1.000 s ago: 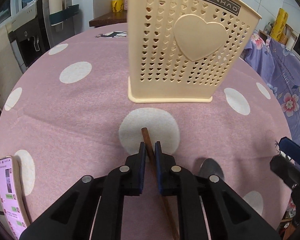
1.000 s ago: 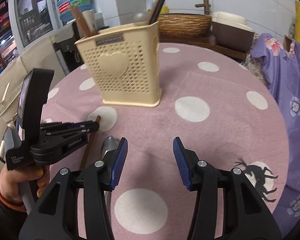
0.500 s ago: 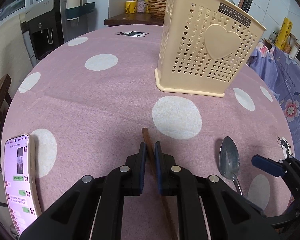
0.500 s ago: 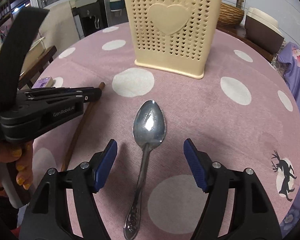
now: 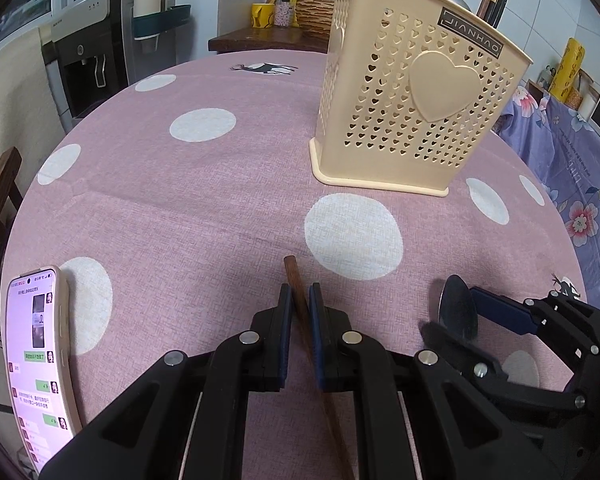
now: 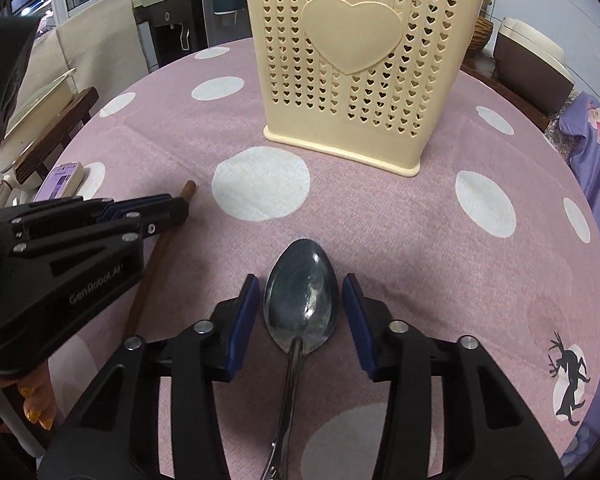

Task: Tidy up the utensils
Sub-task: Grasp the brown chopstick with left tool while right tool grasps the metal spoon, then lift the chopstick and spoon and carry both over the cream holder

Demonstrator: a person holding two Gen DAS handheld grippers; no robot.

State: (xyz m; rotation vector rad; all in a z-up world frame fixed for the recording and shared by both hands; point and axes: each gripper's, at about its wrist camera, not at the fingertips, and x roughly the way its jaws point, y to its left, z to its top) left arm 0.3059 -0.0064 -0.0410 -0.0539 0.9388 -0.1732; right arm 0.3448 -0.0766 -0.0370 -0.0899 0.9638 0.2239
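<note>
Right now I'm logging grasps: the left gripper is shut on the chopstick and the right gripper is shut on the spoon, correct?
Not quite. The left gripper is shut on the chopstick, but the right gripper is open: in the right wrist view its pads stand apart on either side of the spoon bowl, not touching it.

Black plastic left gripper (image 5: pixel 299 304) and right gripper (image 6: pixel 301 300) — blue ribbed pads (image 6: pixel 247 308), silver screw heads at the joints. "GenRoboAI" lettered in grey on the left body. Beneath that lettering — fingers (image 6: pixel 40 408) with glittery yellow nails.
</note>
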